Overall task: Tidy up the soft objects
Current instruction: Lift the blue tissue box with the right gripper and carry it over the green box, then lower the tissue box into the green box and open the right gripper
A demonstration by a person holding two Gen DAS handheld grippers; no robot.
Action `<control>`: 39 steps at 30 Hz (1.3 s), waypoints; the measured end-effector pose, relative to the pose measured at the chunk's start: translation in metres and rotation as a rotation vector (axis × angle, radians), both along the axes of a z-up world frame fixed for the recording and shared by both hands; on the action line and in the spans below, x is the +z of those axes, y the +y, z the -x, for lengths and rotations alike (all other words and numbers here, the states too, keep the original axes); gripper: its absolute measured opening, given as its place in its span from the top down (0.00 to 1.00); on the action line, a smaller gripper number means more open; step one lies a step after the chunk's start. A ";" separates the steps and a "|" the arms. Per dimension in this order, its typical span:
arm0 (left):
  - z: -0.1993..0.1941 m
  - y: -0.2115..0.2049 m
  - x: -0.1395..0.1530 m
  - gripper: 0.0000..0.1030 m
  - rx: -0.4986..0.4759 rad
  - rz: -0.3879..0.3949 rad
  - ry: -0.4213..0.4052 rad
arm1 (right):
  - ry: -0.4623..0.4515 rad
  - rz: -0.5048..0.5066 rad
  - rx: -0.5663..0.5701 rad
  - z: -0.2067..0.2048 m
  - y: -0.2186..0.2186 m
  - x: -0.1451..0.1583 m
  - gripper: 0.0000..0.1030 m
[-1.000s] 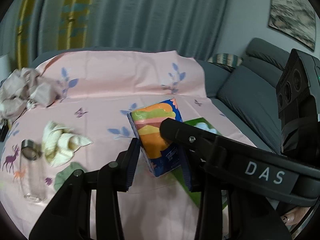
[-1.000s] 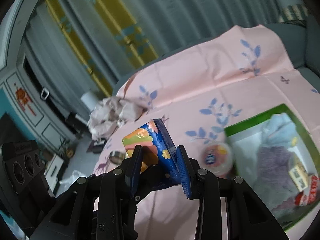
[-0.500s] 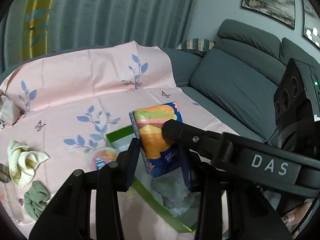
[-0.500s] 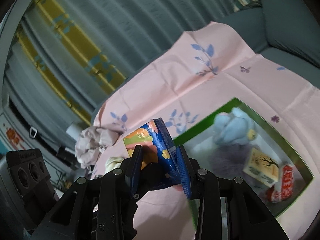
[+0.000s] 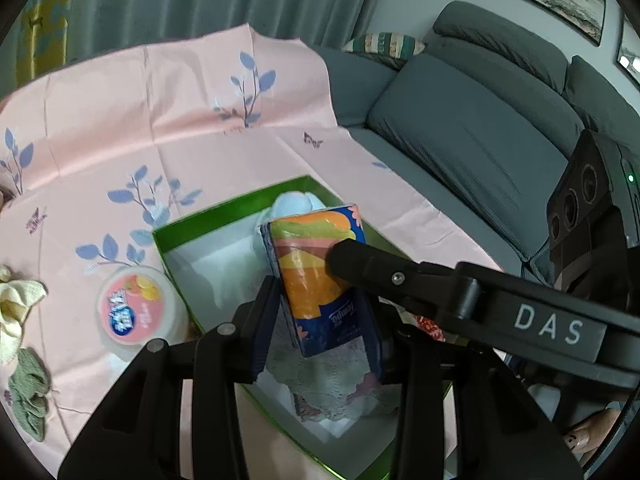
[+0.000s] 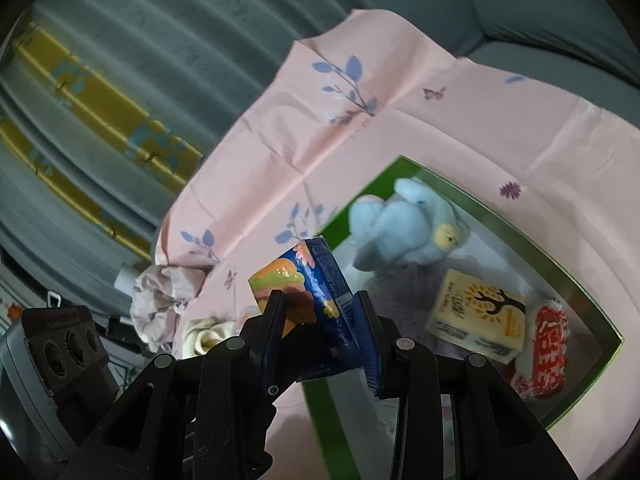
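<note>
between both claws, the tissue pack hangs above the near half of the green box; the left claw and right claw each pinch it, likely for a steady drop. beyond it, inside the box, lie a blue plush and a yellow pack. further out on the pink cloth rest a round tub and rolled towels, seemingly waiting.
</note>
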State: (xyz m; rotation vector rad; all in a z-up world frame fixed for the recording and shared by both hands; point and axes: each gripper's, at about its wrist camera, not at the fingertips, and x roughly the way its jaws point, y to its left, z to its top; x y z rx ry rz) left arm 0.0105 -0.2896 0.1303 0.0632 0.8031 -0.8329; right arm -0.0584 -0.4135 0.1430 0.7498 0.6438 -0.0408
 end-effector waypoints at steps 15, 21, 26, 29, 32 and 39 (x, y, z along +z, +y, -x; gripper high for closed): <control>-0.012 -0.020 -0.031 0.65 -0.007 -0.065 0.110 | 0.098 -0.078 -0.042 -0.006 -0.024 -0.034 0.63; -0.012 -0.023 -0.034 0.65 -0.004 -0.073 0.121 | 0.118 -0.079 -0.052 -0.006 -0.025 -0.036 0.63; -0.013 -0.021 -0.034 0.65 0.000 -0.073 0.130 | 0.124 -0.066 -0.052 -0.006 -0.023 -0.034 0.63; -0.012 -0.021 -0.033 0.63 -0.005 -0.072 0.133 | 0.112 -0.071 -0.047 -0.007 -0.023 -0.033 0.63; -0.009 -0.019 -0.028 0.63 -0.013 -0.076 0.109 | 0.108 -0.058 -0.039 -0.007 -0.020 -0.030 0.63; 0.000 -0.004 -0.009 0.56 -0.022 -0.047 0.065 | 0.074 -0.014 -0.061 0.004 -0.015 -0.015 0.57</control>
